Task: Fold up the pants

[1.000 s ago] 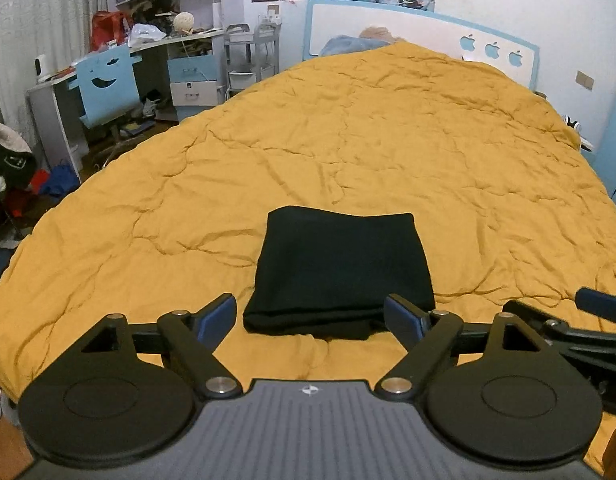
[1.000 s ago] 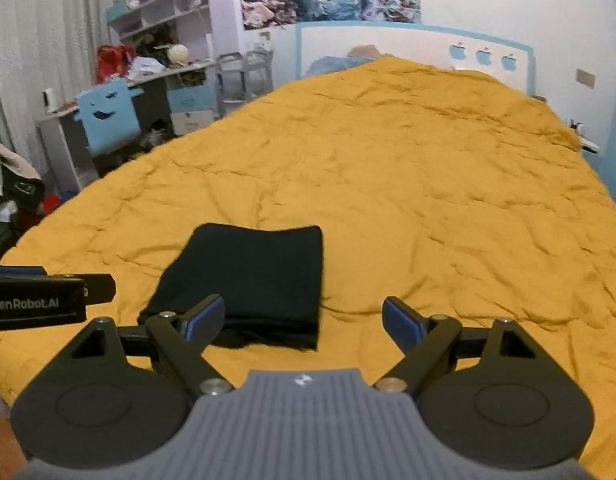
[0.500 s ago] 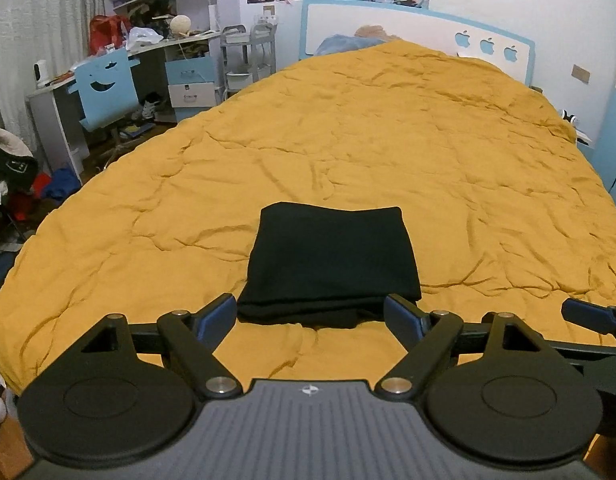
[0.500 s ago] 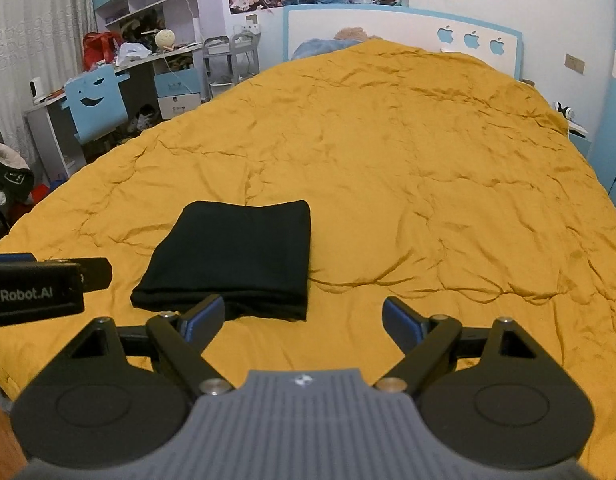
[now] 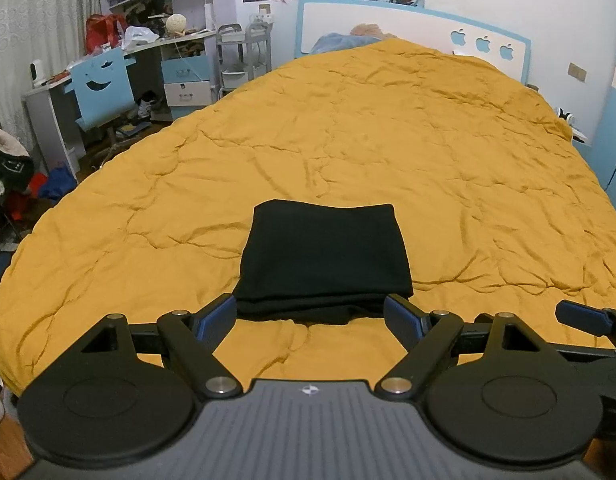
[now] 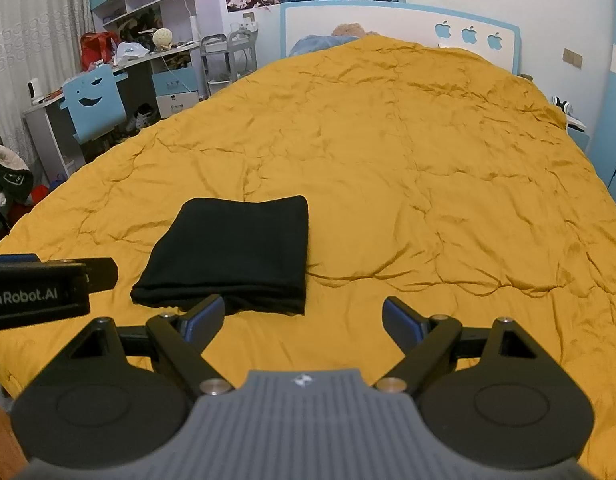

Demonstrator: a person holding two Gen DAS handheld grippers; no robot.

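— Looking along my left gripper first: what do you want to know?

— How do its jaws stand, and where are the pants?

— Spread wide, nothing between them. The pants, black and folded into a squarish bundle, lie on the yellow quilt straight ahead of this tool, their near edge just beyond the blue fingertips and roughly centred between them. I can't tell whether the tips touch the cloth; they look just short of it.

— What lies off to its left?

— Far to the left and ahead, beyond the bed's edge, a blue chair at a cluttered desk. At the far end of the bed, a blue-and-white headboard with apple cut-outs.

— And the right side?

— To the right of my left tool I see a blue fingertip of my right gripper, level with it. Through the right camera, that one is also spread wide and holds nothing. From there the pants sit ahead and to the left, their near right corner reaching in just past the left fingertip; ahead of the right finger there is only quilt. My left tool's black body pokes in at that view's left edge, beside the bundle.
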